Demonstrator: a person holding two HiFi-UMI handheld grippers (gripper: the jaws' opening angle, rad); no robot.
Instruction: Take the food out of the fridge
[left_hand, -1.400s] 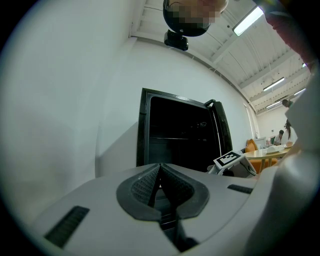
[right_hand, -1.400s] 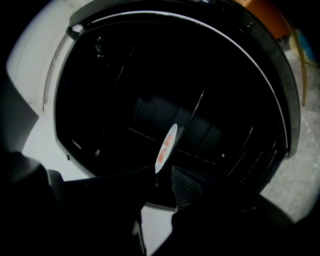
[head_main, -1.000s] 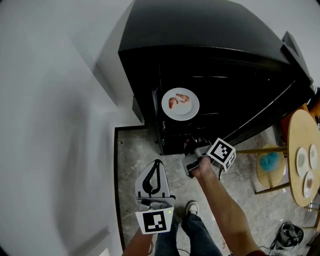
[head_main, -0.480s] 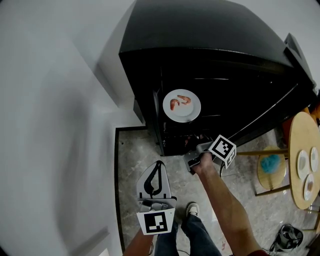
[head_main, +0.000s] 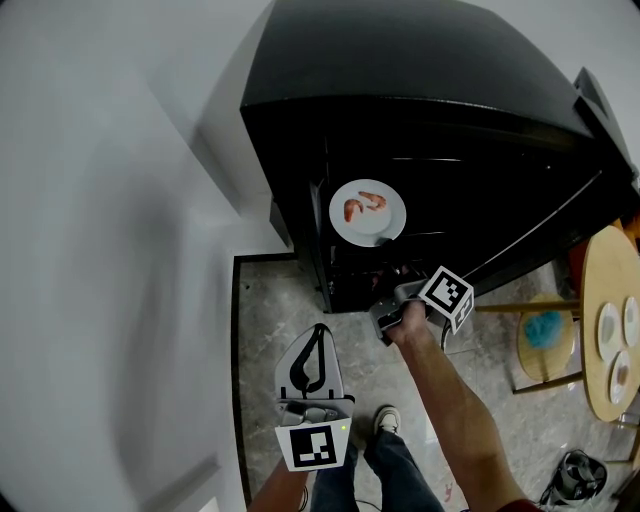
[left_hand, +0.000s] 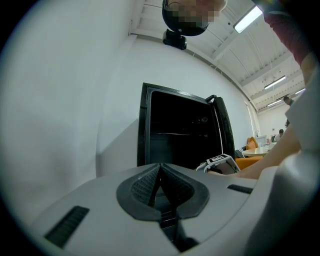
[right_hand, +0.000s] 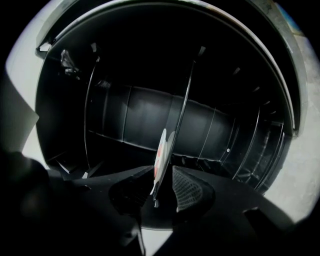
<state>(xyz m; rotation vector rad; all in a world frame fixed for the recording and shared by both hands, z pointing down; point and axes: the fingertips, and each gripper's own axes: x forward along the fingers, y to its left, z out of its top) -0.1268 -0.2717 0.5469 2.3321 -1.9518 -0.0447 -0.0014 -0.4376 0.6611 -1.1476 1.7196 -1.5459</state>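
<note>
The fridge (head_main: 420, 110) stood open, and a white plate (head_main: 367, 212) carrying the shrimp (head_main: 365, 205) sat inside it, about halfway up the dark interior. The right tongs (head_main: 392, 272) reached in from below. In the right gripper view the plate's near rim stood edge-on between the two pads, which appeared to be pinching it. The left tongs (head_main: 312, 335) hung low over the floor, well clear of the fridge, pressed together on nothing.

The step in hand looked like drawing the plate out. The grip was on the rim alone, so the plate probably needed to be kept level and pulled straight back, slowly, or the shrimp could slide. Its far edge also had to clear the fridge frame before any turn toward the round worktop (head_main: 600, 300) at the right
</note>
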